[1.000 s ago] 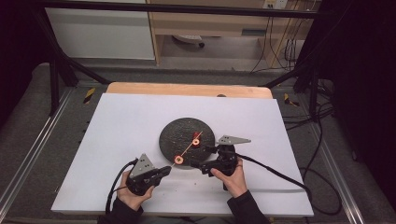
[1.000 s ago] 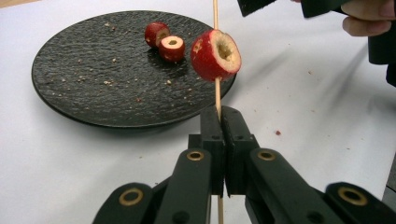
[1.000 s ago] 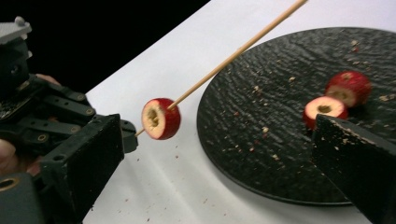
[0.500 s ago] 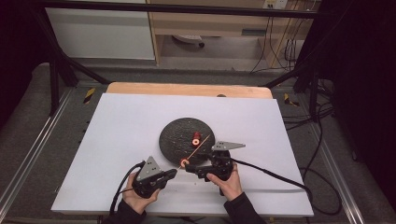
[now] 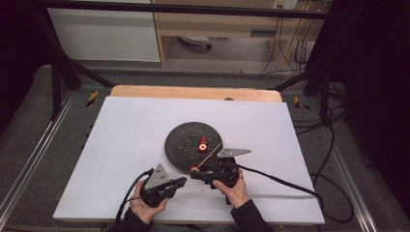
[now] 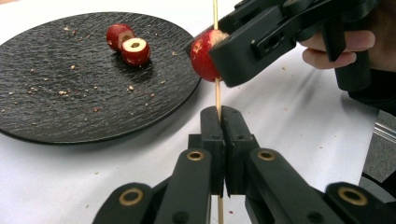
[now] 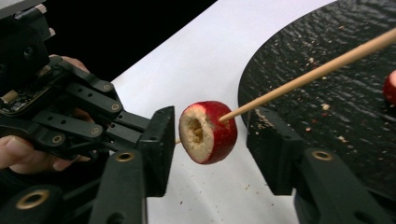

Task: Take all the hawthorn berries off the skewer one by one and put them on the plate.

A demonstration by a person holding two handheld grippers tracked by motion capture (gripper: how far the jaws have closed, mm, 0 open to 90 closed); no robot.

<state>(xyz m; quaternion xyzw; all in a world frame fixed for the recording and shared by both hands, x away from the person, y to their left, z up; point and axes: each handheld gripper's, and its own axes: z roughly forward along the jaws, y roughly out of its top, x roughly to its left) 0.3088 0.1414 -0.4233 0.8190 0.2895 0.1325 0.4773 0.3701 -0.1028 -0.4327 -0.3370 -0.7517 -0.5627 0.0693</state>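
On the white table [image 5: 121, 145], the skewer [image 6: 216, 93] is pinched by the left gripper [image 6: 220, 116]. The right gripper [image 7: 205, 135], just closing, flanks the threaded red fruit piece [image 7: 208, 132] untouched beside the black plate [image 6: 46, 93]; squeezed crookedly, the skewer could be snapped.

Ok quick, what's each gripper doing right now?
Left gripper: shut on the wooden skewer.
Right gripper: fingers closing around the red fruit piece, not yet pressing it.

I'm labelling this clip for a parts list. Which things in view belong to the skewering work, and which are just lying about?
In use:
- left gripper, shut on the wooden skewer
- right gripper, jaws just closing around the red fruit piece on the skewer, pads not yet pressing
- two more fruit pieces on the black plate

Lying about:
- crumbs on the plate
- white table
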